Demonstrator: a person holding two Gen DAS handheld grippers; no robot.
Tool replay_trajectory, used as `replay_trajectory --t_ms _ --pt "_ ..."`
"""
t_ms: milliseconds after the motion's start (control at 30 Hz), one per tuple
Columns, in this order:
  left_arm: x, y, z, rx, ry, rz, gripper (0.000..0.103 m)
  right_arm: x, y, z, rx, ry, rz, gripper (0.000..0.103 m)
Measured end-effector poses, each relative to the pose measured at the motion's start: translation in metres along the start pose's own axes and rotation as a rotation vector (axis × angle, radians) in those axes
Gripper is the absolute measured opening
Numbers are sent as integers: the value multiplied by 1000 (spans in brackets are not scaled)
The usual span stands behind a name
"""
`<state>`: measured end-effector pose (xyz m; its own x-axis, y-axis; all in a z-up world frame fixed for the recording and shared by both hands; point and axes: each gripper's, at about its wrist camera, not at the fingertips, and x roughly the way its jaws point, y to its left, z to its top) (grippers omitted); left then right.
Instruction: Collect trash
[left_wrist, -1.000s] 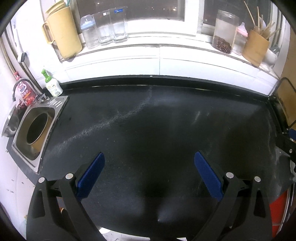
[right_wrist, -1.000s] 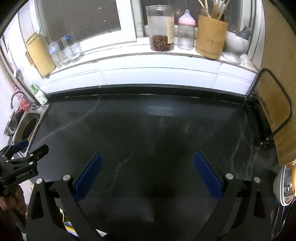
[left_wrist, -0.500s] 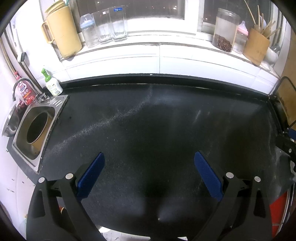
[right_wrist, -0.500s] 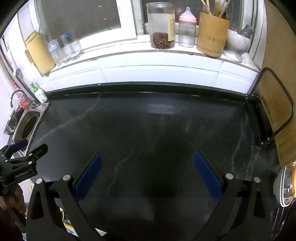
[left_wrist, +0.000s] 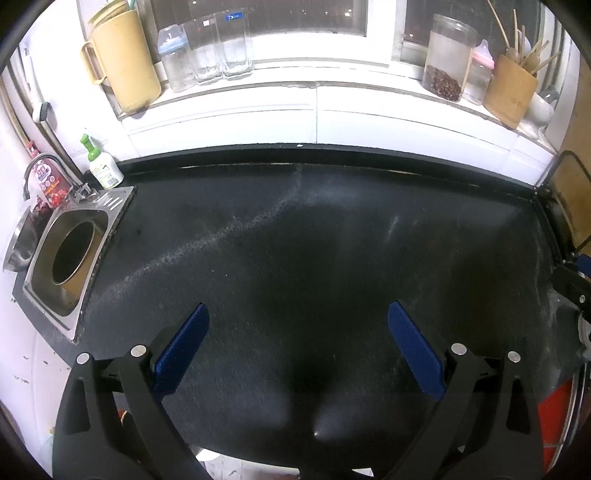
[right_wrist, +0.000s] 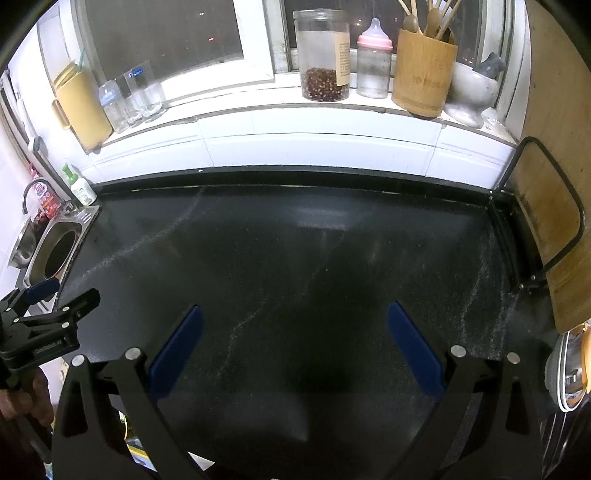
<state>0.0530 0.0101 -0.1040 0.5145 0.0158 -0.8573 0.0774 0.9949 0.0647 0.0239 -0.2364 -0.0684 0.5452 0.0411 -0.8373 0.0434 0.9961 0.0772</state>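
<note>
Both tongs, left (left_wrist: 298, 334) and right (right_wrist: 294, 332), hung wide open and empty over the black bench (left_wrist: 332, 240); a sink (left_wrist: 70, 254) sat at nine o'clock.

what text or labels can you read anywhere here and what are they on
"GenRobot.AI", faint, on the left tongs.
Blue sticker on a drinking glass: too blurred to read.
Paper label on the glass jar: too small.
Engraving on the bamboo holder: unreadable.
Soap bottle label: unreadable.
</note>
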Motion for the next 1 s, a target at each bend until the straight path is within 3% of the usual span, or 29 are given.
replay_trajectory --t_ms 1000 --pt "-2 4 -4 3 11 9 95 -1 4 -1 -12 -2 2 96"
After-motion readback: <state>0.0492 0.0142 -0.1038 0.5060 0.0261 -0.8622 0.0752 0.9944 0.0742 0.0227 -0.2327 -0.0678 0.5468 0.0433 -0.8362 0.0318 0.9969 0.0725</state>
